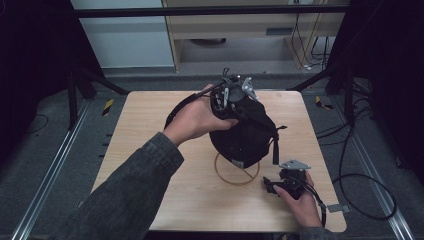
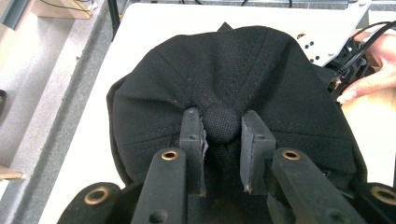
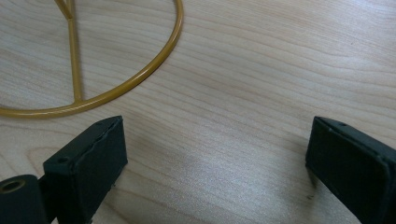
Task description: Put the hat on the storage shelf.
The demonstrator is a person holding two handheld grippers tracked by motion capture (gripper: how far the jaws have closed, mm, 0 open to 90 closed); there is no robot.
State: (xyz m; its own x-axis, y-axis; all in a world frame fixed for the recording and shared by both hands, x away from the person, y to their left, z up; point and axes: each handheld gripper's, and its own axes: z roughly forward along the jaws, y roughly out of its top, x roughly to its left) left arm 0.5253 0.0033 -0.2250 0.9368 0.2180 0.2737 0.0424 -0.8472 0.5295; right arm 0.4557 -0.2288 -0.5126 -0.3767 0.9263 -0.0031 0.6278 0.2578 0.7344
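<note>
Item: black fabric cap [image 1: 245,135], held over a gold wire stand [image 1: 237,172].

Left tongs [image 2: 223,126]: clamped on the cap's crown button [image 2: 221,122], one pad either side of it, cloth puckering toward the grip. Your left hand [image 1: 197,120] carries them at the top of the cap.

Right tongs [image 3: 215,158]: jaws apart, nothing between them, low over the bench [image 1: 150,130] just beside the stand's ring and clear of the cap.

Location: the cap hangs directly above the stand, its lower edge seemingly close to the ring; contact cannot be confirmed. A strap [image 1: 275,145] dangles on the side facing the right tongs.

Handling, judged: light, soft, collapses under its own weight; panels fold wherever you pinch. Not fragile, not slippery. The button is the surest hold; the stitched seams radiating from it come second. Avoid the loose strap.
</note>
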